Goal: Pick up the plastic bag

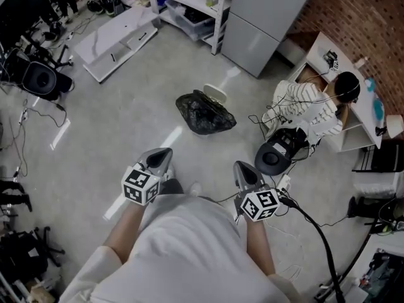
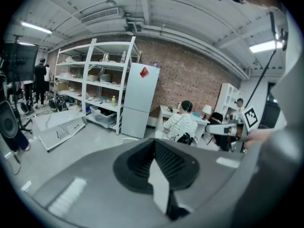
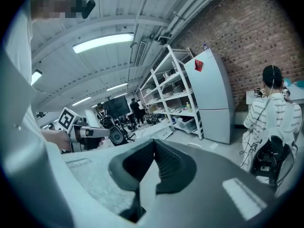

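Note:
A crumpled black plastic bag (image 1: 205, 113) lies on the grey floor, seen in the head view ahead of both grippers. My left gripper (image 1: 165, 153) hangs below and left of it, jaws shut and empty. Off to the bag's lower right, my right gripper (image 1: 240, 166) is also shut with nothing in it. Both are well apart from the bag. In the left gripper view the left gripper (image 2: 154, 143) has its jaws pressed together; the right gripper view shows the right gripper (image 3: 154, 144) closed too. The bag is hidden in both gripper views.
A small white object (image 1: 216, 93) lies just behind the bag. A seated person in a striped top (image 1: 309, 106) works at a desk at right, with a black chair (image 1: 278, 153) and cables nearby. White shelving (image 1: 189, 5), a grey cabinet (image 1: 265, 11) and a flat white panel (image 1: 117, 40) stand further back.

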Action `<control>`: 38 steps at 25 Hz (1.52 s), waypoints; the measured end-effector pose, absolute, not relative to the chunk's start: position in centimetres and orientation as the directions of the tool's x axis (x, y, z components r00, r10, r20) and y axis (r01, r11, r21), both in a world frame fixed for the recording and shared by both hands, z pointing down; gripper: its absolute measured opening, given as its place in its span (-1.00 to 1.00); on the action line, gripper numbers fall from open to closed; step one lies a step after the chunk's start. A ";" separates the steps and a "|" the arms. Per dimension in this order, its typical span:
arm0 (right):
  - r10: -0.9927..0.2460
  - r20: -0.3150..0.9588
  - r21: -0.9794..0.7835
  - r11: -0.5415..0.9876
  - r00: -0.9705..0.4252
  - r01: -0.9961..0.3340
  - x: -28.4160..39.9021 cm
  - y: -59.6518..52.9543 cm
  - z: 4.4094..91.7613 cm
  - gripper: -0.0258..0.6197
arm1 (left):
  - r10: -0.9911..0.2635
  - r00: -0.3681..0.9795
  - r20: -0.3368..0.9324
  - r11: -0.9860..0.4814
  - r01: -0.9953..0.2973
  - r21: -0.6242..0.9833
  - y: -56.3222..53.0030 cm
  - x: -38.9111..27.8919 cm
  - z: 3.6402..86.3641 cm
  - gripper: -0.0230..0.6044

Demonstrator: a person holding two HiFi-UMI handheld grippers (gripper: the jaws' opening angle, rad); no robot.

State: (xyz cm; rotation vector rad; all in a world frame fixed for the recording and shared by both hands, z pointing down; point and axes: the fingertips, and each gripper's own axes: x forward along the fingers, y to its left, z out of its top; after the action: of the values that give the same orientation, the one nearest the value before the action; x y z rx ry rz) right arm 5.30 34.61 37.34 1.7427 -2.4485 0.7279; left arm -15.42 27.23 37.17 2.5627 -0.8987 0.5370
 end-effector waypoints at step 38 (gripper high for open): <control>-0.892 0.429 -0.307 0.004 -0.142 -0.952 4.4 10.7 40.6 -0.92 | -0.276 0.809 0.519 -0.878 -0.432 0.206 -2.3 -14.7 41.5 -0.92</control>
State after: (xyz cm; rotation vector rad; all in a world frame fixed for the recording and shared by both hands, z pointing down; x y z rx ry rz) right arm 4.44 10.71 40.60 1.9814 -2.1437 0.8148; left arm -14.68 -2.30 41.50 2.6799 -0.5399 0.6990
